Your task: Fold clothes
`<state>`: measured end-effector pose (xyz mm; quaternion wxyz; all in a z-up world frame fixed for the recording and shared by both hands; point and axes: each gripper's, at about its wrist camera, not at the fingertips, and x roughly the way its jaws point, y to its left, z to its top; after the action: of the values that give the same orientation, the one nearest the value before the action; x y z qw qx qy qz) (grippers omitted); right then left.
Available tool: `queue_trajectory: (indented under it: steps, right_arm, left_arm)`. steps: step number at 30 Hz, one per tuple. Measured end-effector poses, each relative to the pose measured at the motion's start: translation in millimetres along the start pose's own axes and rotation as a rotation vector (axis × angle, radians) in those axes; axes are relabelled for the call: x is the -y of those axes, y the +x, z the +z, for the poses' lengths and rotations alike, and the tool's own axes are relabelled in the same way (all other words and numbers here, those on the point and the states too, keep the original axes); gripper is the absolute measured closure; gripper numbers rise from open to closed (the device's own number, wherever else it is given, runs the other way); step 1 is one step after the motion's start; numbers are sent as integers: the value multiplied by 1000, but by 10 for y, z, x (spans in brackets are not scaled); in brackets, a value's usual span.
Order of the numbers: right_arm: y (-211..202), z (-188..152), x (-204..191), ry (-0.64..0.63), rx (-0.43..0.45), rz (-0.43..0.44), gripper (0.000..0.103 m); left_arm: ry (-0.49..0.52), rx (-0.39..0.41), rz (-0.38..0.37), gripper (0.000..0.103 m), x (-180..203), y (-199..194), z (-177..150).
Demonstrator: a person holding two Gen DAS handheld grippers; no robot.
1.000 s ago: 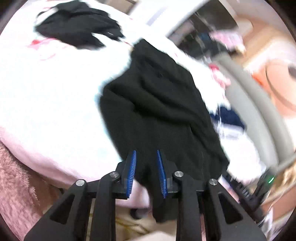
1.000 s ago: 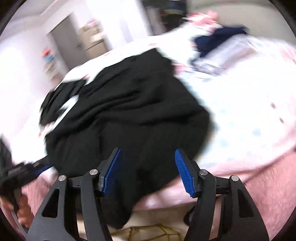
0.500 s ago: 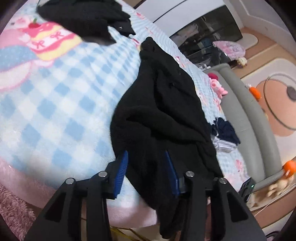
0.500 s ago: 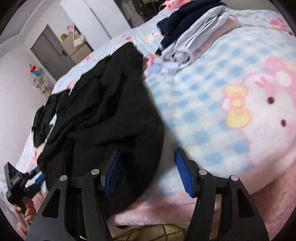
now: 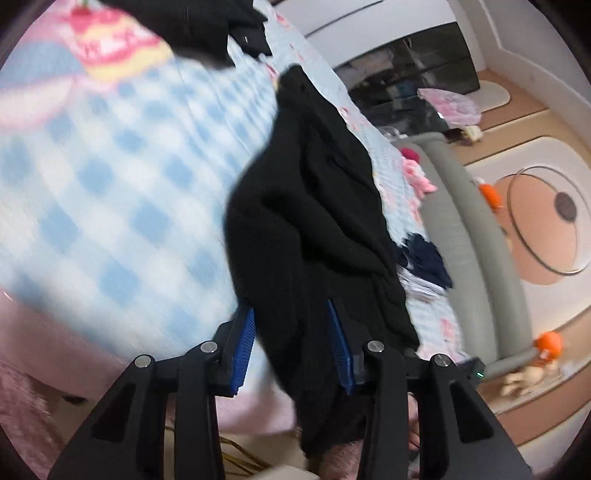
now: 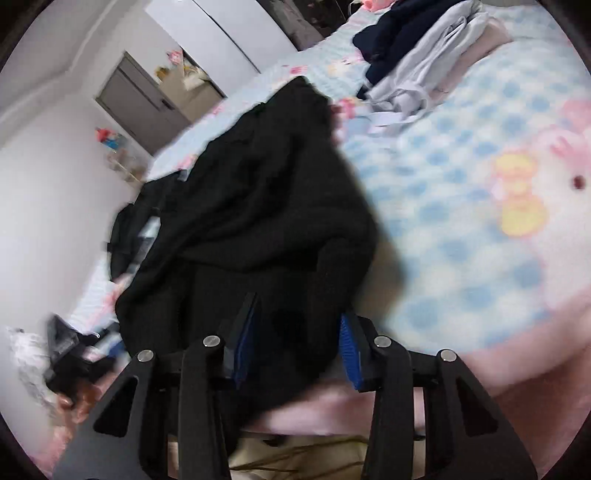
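A black knit garment (image 5: 314, 221) lies crumpled along the near edge of a bed with a blue-checked cartoon blanket (image 5: 110, 192), its end hanging over the edge. My left gripper (image 5: 291, 343) has its blue pads around the garment's hanging hem, jaws partly closed with cloth between them. In the right wrist view the same garment (image 6: 266, 206) fills the middle. My right gripper (image 6: 295, 343) straddles its near edge, jaws narrowed around a thick fold.
A second black garment (image 5: 207, 26) lies at the far end of the bed. Folded navy and pale clothes (image 6: 413, 62) sit at the bed's far right. A grey bed rail (image 5: 476, 236) runs alongside. Pink fuzzy blanket edge (image 6: 498, 369) hangs at the front.
Both grippers have moved in onto the garment's near edge. The right jaws have narrowed from wide open to around the fold. The left jaws have widened around thicker cloth.
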<state>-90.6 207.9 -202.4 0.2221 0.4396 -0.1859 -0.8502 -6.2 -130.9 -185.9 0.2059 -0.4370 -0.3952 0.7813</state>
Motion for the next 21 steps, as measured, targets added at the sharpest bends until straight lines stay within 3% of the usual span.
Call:
queue_trajectory:
  steps: [3, 5, 8, 10, 12, 14, 18, 20, 21]
  right_arm:
    - [108, -21, 41, 4, -43, -71, 62]
    - [132, -38, 124, 57, -57, -37, 62]
    - [107, -50, 107, 60, -50, 50, 61]
    - [52, -59, 32, 28, -30, 105, 65]
    - [95, -73, 40, 17, -43, 23, 66]
    - [143, -87, 52, 8, -58, -62, 66]
    - [165, -84, 114, 84, -61, 31, 56]
    - [119, -95, 57, 83, -35, 129, 61]
    - [93, -80, 1, 60, -20, 136, 66]
  left_arm:
    - [1, -11, 18, 63, 8, 89, 1]
    - [13, -20, 4, 63, 47, 164, 3]
    - [72, -14, -79, 64, 214, 218, -12]
    - [98, 2, -40, 64, 280, 273, -22]
    - [82, -35, 69, 65, 198, 430, -41]
    - [40, -48, 69, 66, 67, 504, -60]
    - [-16, -10, 13, 62, 25, 456, -45]
    - [2, 11, -47, 80, 115, 398, -47]
    - [47, 20, -47, 82, 196, 367, -40]
